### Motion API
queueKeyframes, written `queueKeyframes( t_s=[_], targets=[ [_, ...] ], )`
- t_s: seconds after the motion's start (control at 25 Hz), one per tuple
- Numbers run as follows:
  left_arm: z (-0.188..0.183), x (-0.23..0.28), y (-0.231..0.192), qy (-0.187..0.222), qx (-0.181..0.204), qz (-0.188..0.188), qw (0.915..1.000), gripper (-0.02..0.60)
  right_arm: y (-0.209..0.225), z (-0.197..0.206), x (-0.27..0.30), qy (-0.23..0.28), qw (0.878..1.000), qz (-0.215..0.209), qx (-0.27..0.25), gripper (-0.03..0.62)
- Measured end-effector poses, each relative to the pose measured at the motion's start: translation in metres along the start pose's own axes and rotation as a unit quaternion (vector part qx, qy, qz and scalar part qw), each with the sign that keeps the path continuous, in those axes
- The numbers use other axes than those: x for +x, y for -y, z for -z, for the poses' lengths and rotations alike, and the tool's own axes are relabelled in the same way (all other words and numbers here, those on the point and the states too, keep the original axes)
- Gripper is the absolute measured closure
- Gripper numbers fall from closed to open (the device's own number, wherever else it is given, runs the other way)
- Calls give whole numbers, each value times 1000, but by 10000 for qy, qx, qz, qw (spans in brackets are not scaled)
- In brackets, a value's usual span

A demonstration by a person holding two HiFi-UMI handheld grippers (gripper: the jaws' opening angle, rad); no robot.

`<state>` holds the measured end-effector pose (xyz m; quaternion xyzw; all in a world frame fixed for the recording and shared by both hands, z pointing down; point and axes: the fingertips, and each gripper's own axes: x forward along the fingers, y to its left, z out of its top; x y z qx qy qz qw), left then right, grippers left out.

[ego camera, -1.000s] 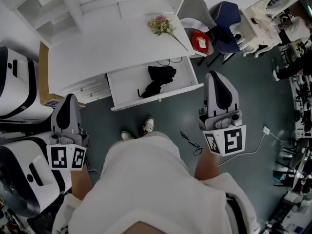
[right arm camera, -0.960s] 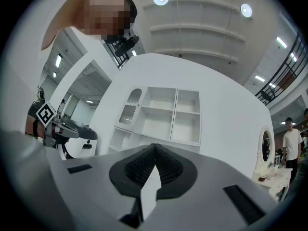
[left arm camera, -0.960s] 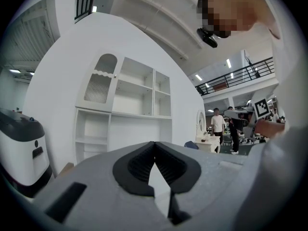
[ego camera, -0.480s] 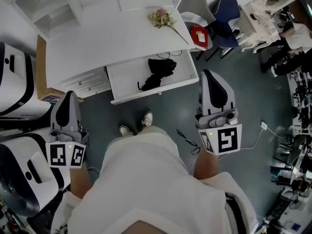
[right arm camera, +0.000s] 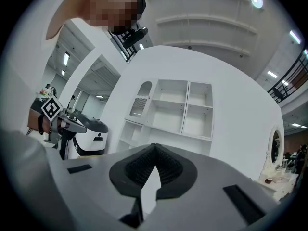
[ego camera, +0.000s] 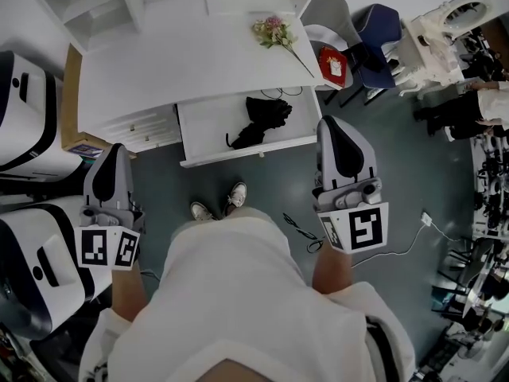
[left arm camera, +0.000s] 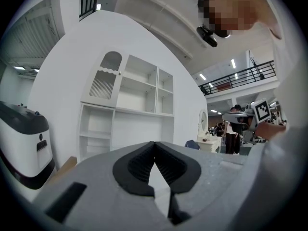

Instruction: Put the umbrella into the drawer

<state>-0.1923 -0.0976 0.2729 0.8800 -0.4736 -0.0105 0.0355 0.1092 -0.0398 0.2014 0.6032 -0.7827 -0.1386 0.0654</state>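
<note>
The left gripper (left arm camera: 154,147) has its jaws pressed together with nothing between them, and the right gripper (right arm camera: 154,149) is clenched empty too; only the gripper views show this. Both look level at a white shelf unit (right arm camera: 179,110) and miss the task's thing. The head view alone shows it: the black umbrella (ego camera: 262,118) lies folded inside the open drawer (ego camera: 203,130) of the white desk (ego camera: 183,62), well apart from both grippers.
</note>
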Motion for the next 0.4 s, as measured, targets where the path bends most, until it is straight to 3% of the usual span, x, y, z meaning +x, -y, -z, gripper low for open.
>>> queueKeyframes(
  t_s=[0.4],
  targets=[
    [-4,11,13,0,40,-151,9999,568,23,6,9,48,9999,-95,24,595]
  ],
)
